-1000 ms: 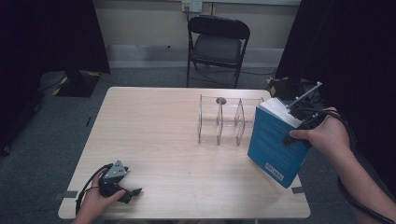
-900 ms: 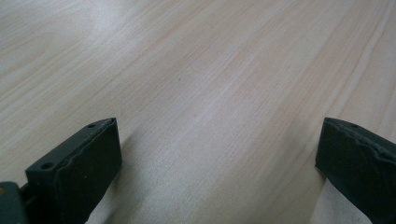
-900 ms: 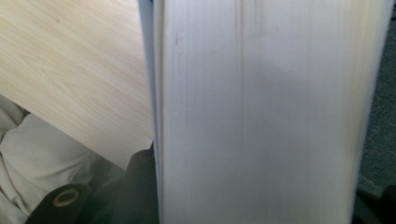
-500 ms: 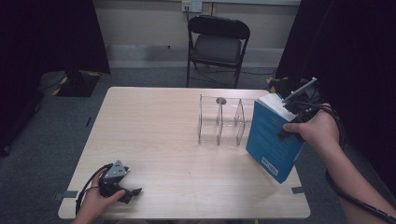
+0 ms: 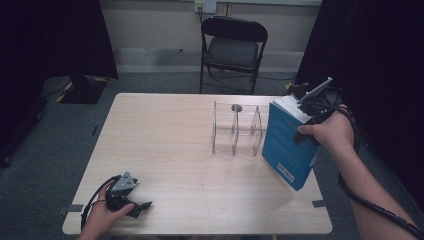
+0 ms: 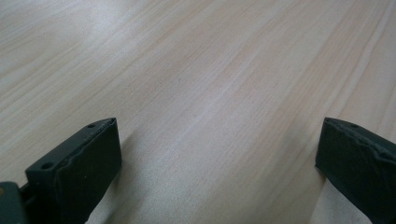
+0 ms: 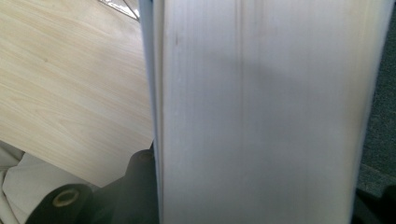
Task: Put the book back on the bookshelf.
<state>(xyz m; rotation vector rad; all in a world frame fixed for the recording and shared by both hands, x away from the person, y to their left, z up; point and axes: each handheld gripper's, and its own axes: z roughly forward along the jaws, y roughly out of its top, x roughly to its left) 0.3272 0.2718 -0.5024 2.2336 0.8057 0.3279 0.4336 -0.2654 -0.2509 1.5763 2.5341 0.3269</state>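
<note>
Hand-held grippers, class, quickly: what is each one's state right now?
Left hand-held gripper: open, holding nothing, low over the wooden table.
Right hand-held gripper: shut on the blue book, beside the clear rack.

On the desk [image 5: 175, 140] a clear divider rack [image 5: 236, 129] stands right of centre; a book [image 5: 287, 145] tilts just right of it; a folding chair [image 5: 233, 46] stands behind the desk.
</note>
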